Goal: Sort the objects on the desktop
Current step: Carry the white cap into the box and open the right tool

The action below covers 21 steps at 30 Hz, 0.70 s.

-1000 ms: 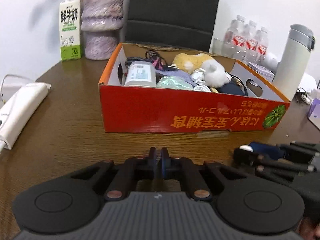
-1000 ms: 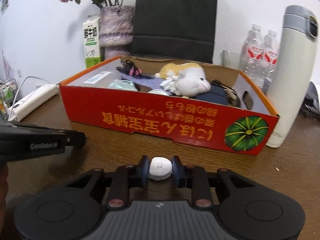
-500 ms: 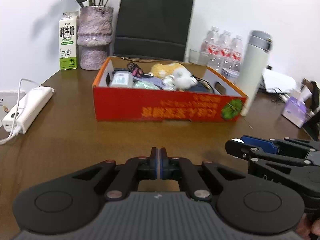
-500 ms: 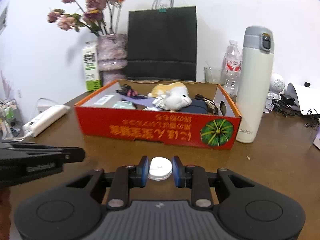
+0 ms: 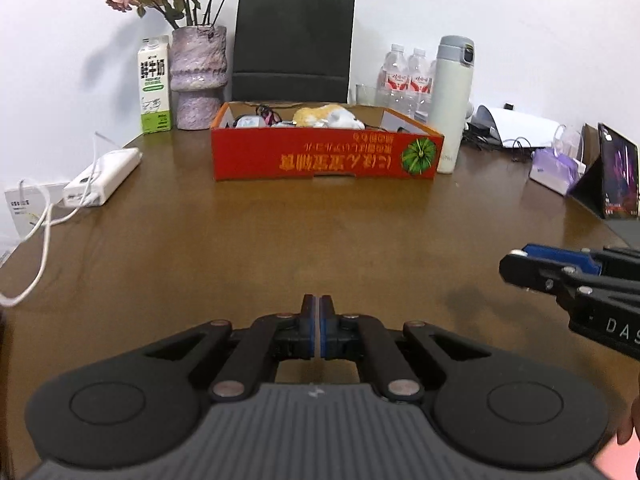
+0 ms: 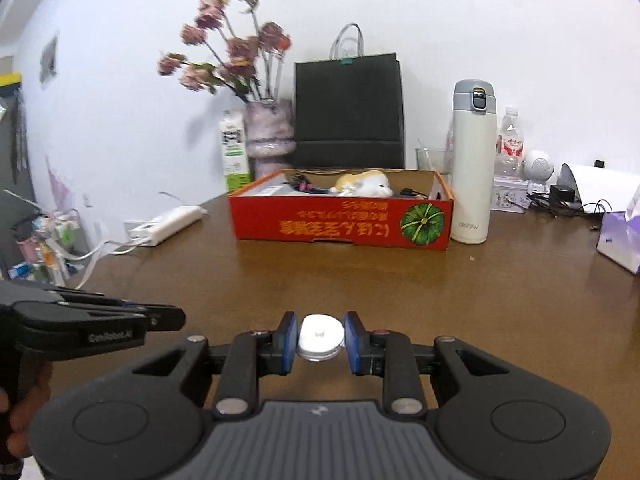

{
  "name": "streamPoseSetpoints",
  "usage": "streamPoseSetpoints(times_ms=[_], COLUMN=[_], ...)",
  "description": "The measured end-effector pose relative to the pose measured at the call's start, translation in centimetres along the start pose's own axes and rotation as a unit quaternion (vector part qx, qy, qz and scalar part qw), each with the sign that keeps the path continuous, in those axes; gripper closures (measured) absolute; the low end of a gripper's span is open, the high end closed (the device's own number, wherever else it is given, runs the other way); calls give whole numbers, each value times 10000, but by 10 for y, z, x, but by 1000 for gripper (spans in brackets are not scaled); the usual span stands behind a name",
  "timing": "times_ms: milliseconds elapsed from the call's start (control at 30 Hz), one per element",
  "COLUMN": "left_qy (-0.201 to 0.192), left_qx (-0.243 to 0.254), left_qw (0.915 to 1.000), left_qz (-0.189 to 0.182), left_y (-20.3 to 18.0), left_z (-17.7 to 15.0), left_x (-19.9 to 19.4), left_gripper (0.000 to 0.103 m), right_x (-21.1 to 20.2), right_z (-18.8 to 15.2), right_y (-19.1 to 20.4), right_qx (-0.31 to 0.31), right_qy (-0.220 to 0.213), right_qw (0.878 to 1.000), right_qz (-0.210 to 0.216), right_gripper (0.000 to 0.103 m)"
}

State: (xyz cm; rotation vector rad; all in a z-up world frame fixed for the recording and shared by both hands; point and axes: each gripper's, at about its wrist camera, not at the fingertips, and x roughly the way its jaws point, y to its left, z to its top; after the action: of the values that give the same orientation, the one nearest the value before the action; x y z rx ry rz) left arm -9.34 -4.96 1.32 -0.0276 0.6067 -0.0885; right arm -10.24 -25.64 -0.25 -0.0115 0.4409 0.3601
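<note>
1. The right hand-held gripper (image 6: 321,342) is clamped on a small white round object (image 6: 321,337), which sits low in the centre of the right wrist view, pressed between the two blue pads (image 6: 289,340).
2. The left hand-held gripper (image 5: 319,330) has its pads pressed together with nothing between them; it carries nothing.
3. The red cardboard box (image 6: 342,222) lies straight ahead of the right hand-held gripper, in the middle of its frame, well apart from it across bare brown surface (image 6: 360,280).
4. The box's long axis runs left to right across the frame, so its near long wall faces the loaded gripper squarely.
5. It already holds a plush toy (image 6: 366,184) and some cables; the rest inside is too small to tell.
6. A white flask (image 6: 472,164) stands upright just beside the box's right end.
7. My reading: if the white object belongs in the box, the right hand-held gripper is the one to deliver it, heading forward and clearing the near wall before letting go.
8. Both grippers look about equally far from the box.
</note>
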Motion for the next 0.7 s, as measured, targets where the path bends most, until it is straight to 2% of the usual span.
streamPoseSetpoints(times_ms=[100,200,467,700], left_qy=[113,158,54,-69], left_qx=[-122,-172,-288,-408], left_qw=[9996,9995,9994,9989], left_qz=[-225,-198,-197,-209], left_y=[2,1,4,8], left_z=[-12,-17,-11,3], left_x=[-3,0,-1,1], left_gripper=[100,100,100,100], right_x=[-9,-8,-3,4], right_z=[-9,-6,-8,5], right_y=[9,12,17,9], right_qx=[-152,-19,-29,39], right_qy=[-156,-270,-238,-300], right_qw=[9998,9996,9995,9993], right_qz=[-34,72,222,210], right_gripper=[79,79,79,79])
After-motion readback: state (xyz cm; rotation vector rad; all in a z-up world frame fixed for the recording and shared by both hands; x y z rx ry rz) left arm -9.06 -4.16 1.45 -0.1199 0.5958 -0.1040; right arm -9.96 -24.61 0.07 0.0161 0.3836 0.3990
